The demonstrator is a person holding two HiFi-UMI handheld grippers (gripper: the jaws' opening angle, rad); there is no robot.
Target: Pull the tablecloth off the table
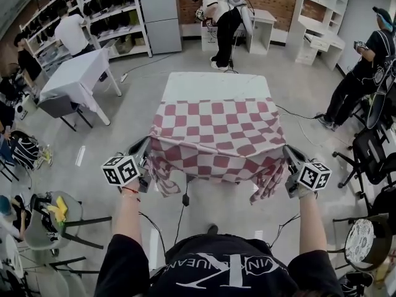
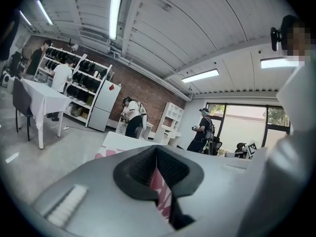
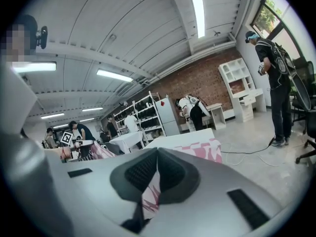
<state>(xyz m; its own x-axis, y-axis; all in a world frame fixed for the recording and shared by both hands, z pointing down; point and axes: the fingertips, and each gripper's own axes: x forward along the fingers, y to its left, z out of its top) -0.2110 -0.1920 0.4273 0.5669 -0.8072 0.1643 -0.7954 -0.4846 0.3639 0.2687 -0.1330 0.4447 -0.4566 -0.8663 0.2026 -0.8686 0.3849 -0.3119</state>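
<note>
A red-and-white checked tablecloth covers the near two thirds of a white square table; the far strip of tabletop is bare. The cloth's near edge hangs in the air off the table's front. My left gripper is shut on the cloth's near left corner, and pink cloth shows pinched between its dark pads. My right gripper is shut on the near right corner, with cloth squeezed between its pads. Loose corner flaps droop below both grips.
A second table with a white cover stands at the left, shelving behind it. A person bends over at the back; another stands at the right. Cables run across the floor. Chairs sit at the right, a round table at the near left.
</note>
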